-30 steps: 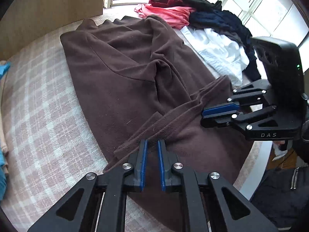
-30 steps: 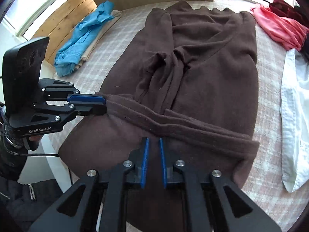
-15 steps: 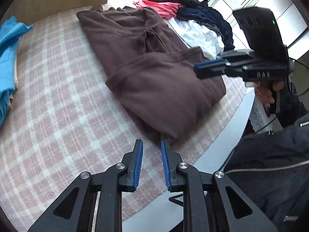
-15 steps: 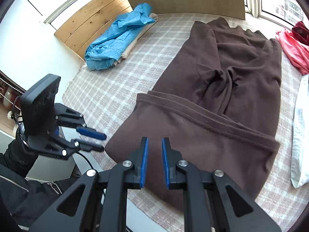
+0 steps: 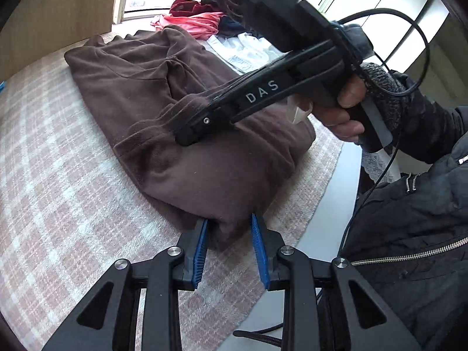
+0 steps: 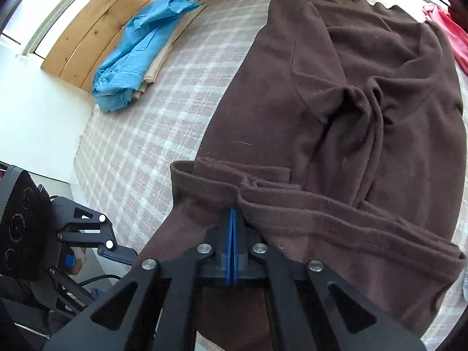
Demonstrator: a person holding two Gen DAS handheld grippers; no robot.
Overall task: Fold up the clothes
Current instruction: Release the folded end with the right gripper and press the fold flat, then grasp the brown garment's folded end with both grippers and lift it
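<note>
A dark brown garment [image 5: 152, 93] lies half folded on the checked cloth [image 5: 52, 181], its lower part doubled back over the body. My left gripper [image 5: 229, 235] is open, its blue pads on either side of the garment's near folded edge at the table's front. My right gripper [image 6: 233, 219] has its jaws closed, pressed into the brown garment [image 6: 365, 102] at its turned-up hem band; in the left wrist view it [image 5: 187, 137] comes in from the right, held by a gloved hand. Whether cloth lies between the pads is hidden.
A blue garment [image 6: 140, 46] lies on a beige folded one at the far left by a wooden panel. A heap of red, pink, white and dark clothes [image 5: 201, 20] sits by the window. The table's white front edge [image 5: 336, 204] is near my left gripper.
Both grippers pulled back from the garment and returned. The left opened wider around the front fold. The right closed and now presses on the hem band.
</note>
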